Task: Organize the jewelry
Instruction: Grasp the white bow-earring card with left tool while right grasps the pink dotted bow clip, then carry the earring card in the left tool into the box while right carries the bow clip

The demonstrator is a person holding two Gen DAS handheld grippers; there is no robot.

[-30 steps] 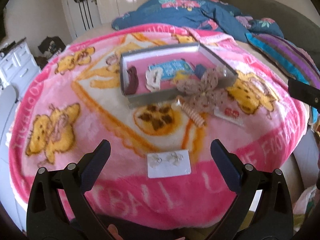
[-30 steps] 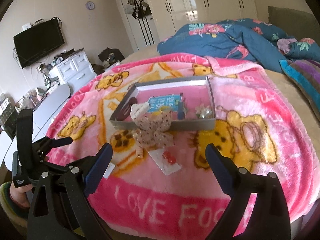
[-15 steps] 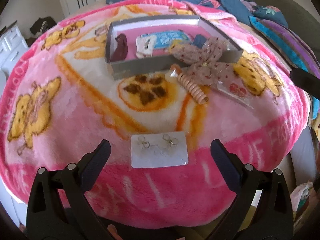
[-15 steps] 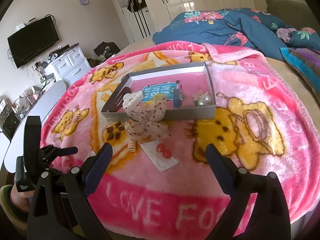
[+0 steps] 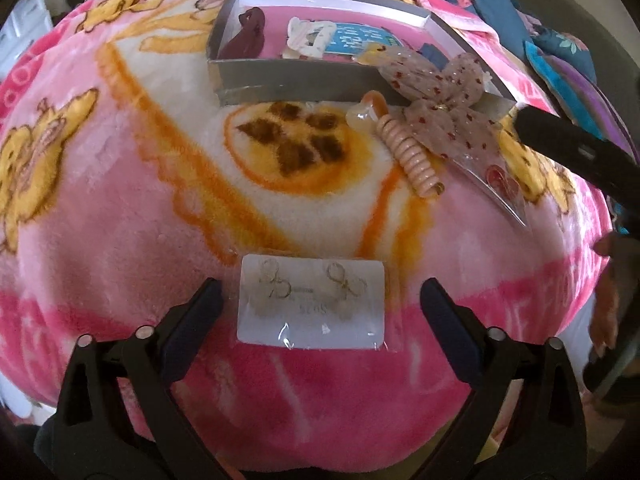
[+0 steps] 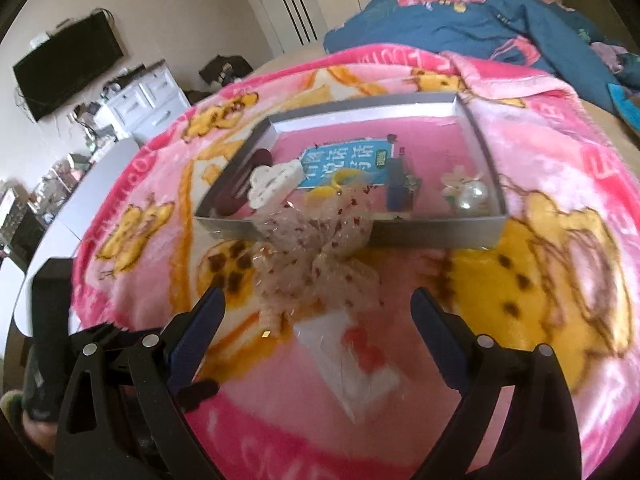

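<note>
A white earring card [image 5: 312,304] in clear wrap lies on the pink blanket between the open jaws of my left gripper [image 5: 320,300]. A grey tray [image 5: 288,74] behind it holds a dark red clip [image 5: 248,36], a white clip [image 5: 308,38] and a blue card [image 5: 356,38]. A sheer dotted bow [image 5: 436,92], a coiled pink hair tie [image 5: 408,152] and a red-heart card [image 5: 500,178] lie by the tray's front. My right gripper [image 6: 316,312] is open just before the bow [image 6: 316,248] and above the red-heart card [image 6: 352,356]. The tray [image 6: 432,232] also holds pearl earrings [image 6: 468,194].
The pink blanket [image 5: 120,216] covers a bed and drops off at the near edge. A blue quilt [image 6: 460,20] is heaped behind the tray. White drawers [image 6: 144,100] and a wall TV [image 6: 68,64] stand at the left.
Both grippers have moved forward and down. The earring card now sits between the left jaws. The bow and red-heart card are much closer to the right gripper.
</note>
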